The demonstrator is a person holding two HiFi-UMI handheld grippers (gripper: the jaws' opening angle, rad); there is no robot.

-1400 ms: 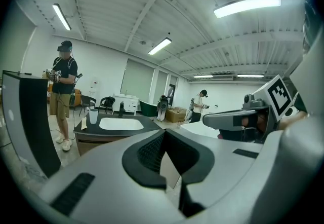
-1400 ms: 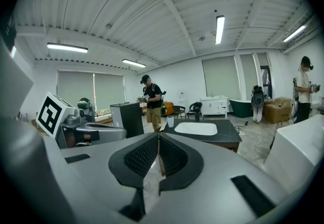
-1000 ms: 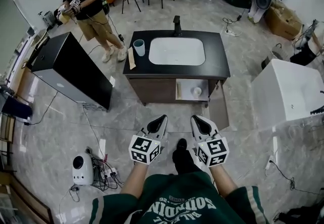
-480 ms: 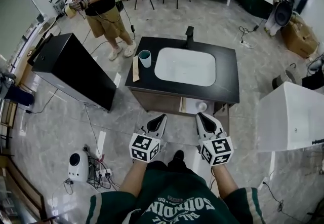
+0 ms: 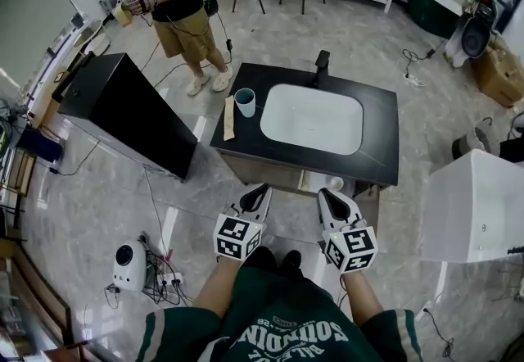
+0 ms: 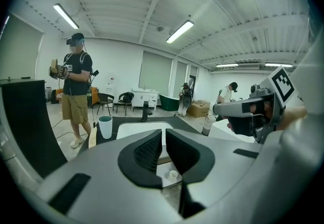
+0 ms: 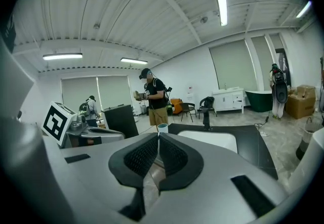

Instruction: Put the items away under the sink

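A black-topped vanity point(image 5: 381, 147) with a white basin point(image 5: 311, 119) and a black faucet point(image 5: 322, 65) stands ahead of me. On its left end are a teal-and-white cup point(image 5: 245, 101) and a flat wooden piece point(image 5: 229, 118). Under the top, a compartment point(image 5: 315, 181) stands open with a small white item point(image 5: 334, 183) inside. My left gripper point(image 5: 262, 189) and right gripper point(image 5: 326, 195) are held side by side in front of the vanity. Both are shut with nothing in them. The cup point(image 6: 105, 126) and the small white item point(image 6: 173, 174) also show past the left gripper point(image 6: 163, 132). The right gripper point(image 7: 158, 136) points at the countertop.
A tall black cabinet point(image 5: 123, 115) stands to the left of the vanity. Behind it a person point(image 5: 176, 0) holds another pair of grippers. A white device with a tangle of cables point(image 5: 135, 266) lies on the floor at my left. A white tub point(image 5: 475, 205) stands at my right.
I have walked toward the vanity, which now sits closer and lower in the head view. Both grippers came forward with me, still shut and side by side.
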